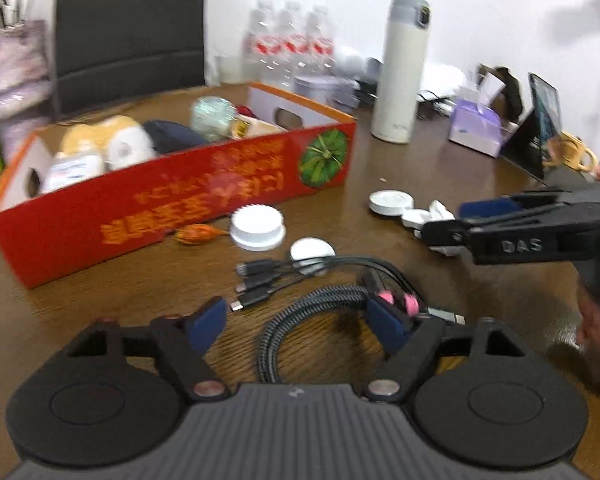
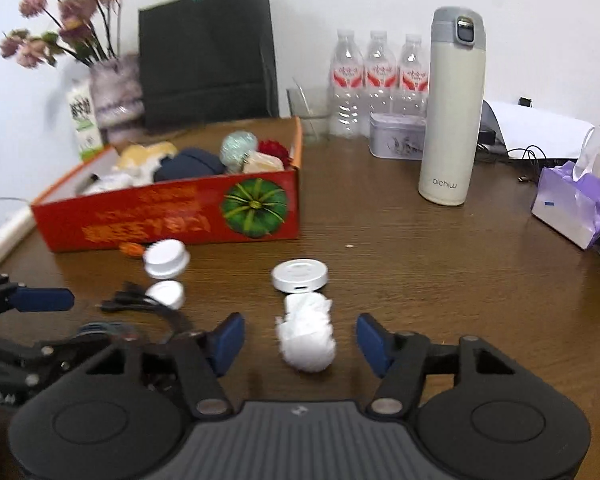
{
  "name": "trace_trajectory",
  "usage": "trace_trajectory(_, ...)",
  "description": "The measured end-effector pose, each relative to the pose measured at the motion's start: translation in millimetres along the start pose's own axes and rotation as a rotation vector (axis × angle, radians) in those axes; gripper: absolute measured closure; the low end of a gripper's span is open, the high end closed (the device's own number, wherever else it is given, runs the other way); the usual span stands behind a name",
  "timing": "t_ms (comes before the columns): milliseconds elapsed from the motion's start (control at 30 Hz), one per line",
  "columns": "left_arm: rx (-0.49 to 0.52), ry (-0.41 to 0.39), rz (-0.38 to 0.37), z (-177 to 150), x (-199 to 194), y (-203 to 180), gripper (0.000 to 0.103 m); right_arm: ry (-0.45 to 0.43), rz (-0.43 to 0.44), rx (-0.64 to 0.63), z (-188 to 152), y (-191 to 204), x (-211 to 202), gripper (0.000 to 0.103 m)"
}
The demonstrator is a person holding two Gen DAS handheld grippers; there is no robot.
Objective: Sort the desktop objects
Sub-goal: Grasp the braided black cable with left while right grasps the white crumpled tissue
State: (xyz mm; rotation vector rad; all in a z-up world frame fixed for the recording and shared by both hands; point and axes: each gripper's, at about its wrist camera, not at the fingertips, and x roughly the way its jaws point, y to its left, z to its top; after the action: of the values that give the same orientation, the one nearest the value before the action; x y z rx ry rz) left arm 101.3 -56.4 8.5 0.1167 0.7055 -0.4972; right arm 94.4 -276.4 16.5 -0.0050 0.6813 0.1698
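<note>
My left gripper [image 1: 300,322] is open, its jaws either side of a coiled braided cable [image 1: 320,308] with several plugs, lying on the wooden desk. My right gripper [image 2: 300,340] is open around a crumpled white tissue [image 2: 306,336] that rests on the desk; it also shows in the left wrist view [image 1: 460,220]. A red cardboard box [image 1: 172,196] holds several sorted items and shows in the right wrist view too [image 2: 172,212]. Loose on the desk are a white jar lid [image 2: 166,258], a smaller white cap [image 2: 166,294], a round white disc [image 2: 300,276] and a small orange object [image 1: 196,234].
A tall white thermos [image 2: 452,108], three water bottles [image 2: 378,80], a tin [image 2: 398,140], a purple tissue pack [image 2: 576,204], a dark paper bag [image 2: 208,56] and a flower vase [image 2: 116,92] stand along the back of the desk [image 2: 420,260].
</note>
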Motion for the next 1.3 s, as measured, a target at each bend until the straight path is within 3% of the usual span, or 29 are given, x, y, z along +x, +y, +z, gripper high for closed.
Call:
trace_trajectory(33,0.006,0.008,-0.002,-1,3,0,0.039,0.007,0.005,0.002,0,0,4,0.050)
trace_trajectory(100,0.073,-0.021,0.042,-8,2,-6,0.059,0.028,0.028,0.013,-1,0,10,0.065)
trace_trajectory(133,0.085,-0.025,0.027,-9,-1,-8,0.073,0.038,0.038,0.013,-2,1,12,0.077)
trace_trajectory(233,0.073,-0.008,0.029,-12,-9,-13,0.091,0.022,0.036,-0.005,-10,8,5,0.082)
trace_trajectory(333,0.108,-0.036,0.166,-25,-27,-32,0.091,-0.011,0.073,0.014,-21,10,-17,0.083)
trace_trajectory(400,0.135,-0.102,0.237,-35,-51,-47,0.091,-0.028,0.090,0.024,-28,10,-32,0.083)
trace_trajectory(500,0.079,-0.165,0.238,-41,-84,-51,0.092,-0.053,0.109,0.035,-38,14,-55,0.083)
trace_trajectory(733,0.053,-0.317,0.331,-44,-144,-57,0.093,-0.162,0.150,-0.008,-38,34,-109,0.083)
trace_trajectory(967,-0.009,-0.404,0.280,-37,-175,-43,0.098,-0.224,0.182,-0.035,-29,48,-132,0.084)
trace_trajectory(1167,-0.046,-0.398,0.251,-38,-177,-29,0.098,-0.188,0.184,-0.047,-30,56,-119,0.084)
trace_trajectory(1300,-0.130,-0.389,0.211,-35,-179,-12,0.098,-0.196,0.179,-0.052,-30,56,-121,0.084)
